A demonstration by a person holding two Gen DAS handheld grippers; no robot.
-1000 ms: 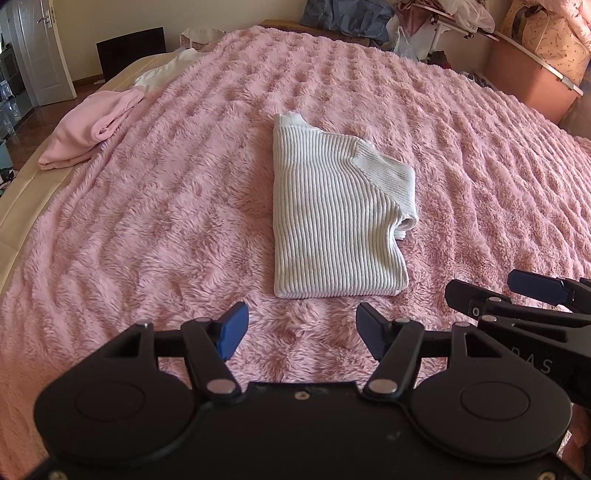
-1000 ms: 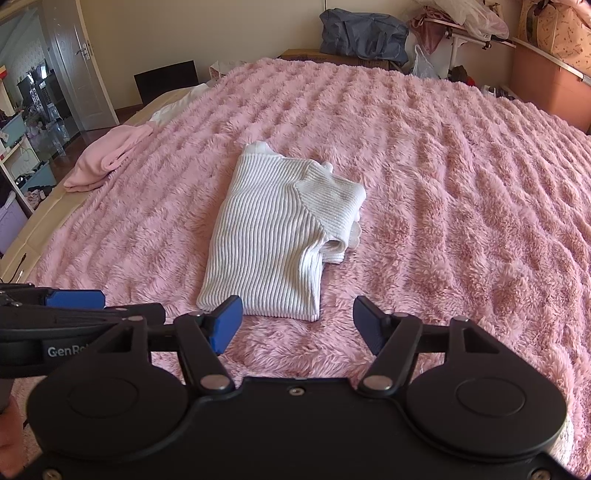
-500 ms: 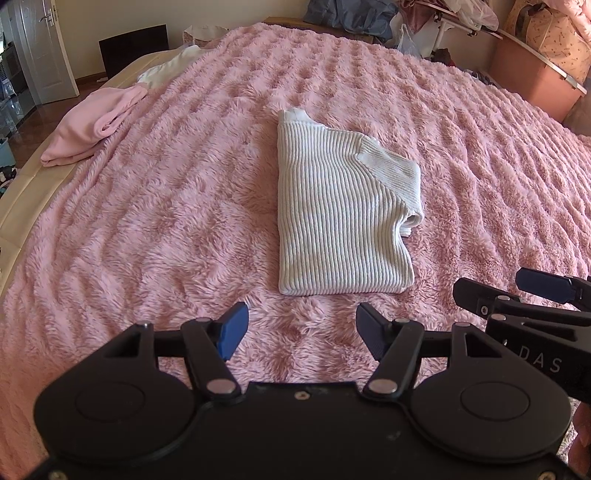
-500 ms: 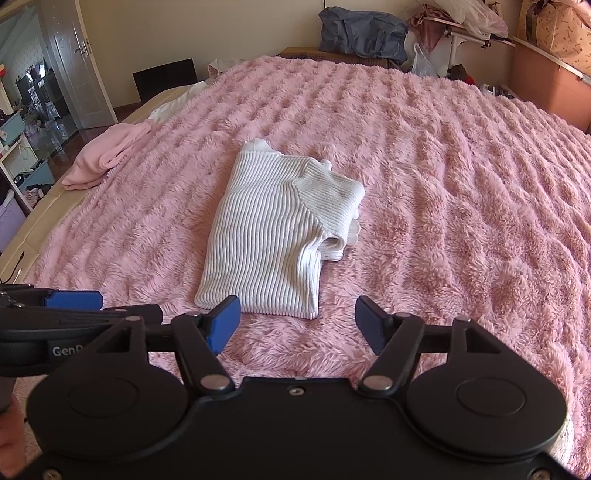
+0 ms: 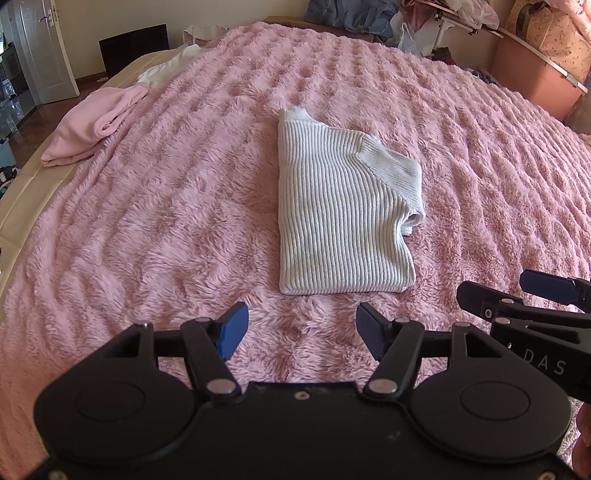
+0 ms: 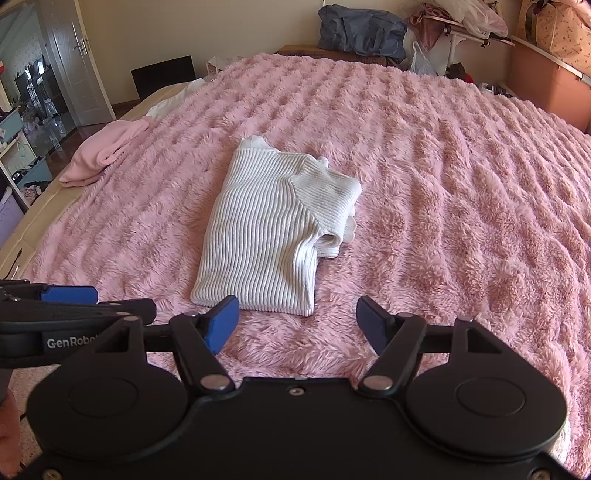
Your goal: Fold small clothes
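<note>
A white ribbed knit sweater (image 5: 340, 214) lies folded into a rectangle on the pink fluffy bedspread (image 5: 166, 221), with one sleeve folded across its right side. It also shows in the right wrist view (image 6: 273, 236). My left gripper (image 5: 302, 328) is open and empty, just short of the sweater's near hem. My right gripper (image 6: 297, 321) is open and empty, also just short of the near hem. Each gripper shows at the edge of the other's view.
A pink garment (image 5: 92, 125) and a white garment (image 5: 166, 68) lie at the bed's far left edge. A dark blue bag (image 6: 362, 31), a rack with clothes (image 6: 458, 22) and a brown box (image 5: 535, 81) stand beyond the bed. A door (image 6: 74, 55) is at the left.
Both grippers have drawn back slightly from the sweater and stayed open. The sweater has not moved.
</note>
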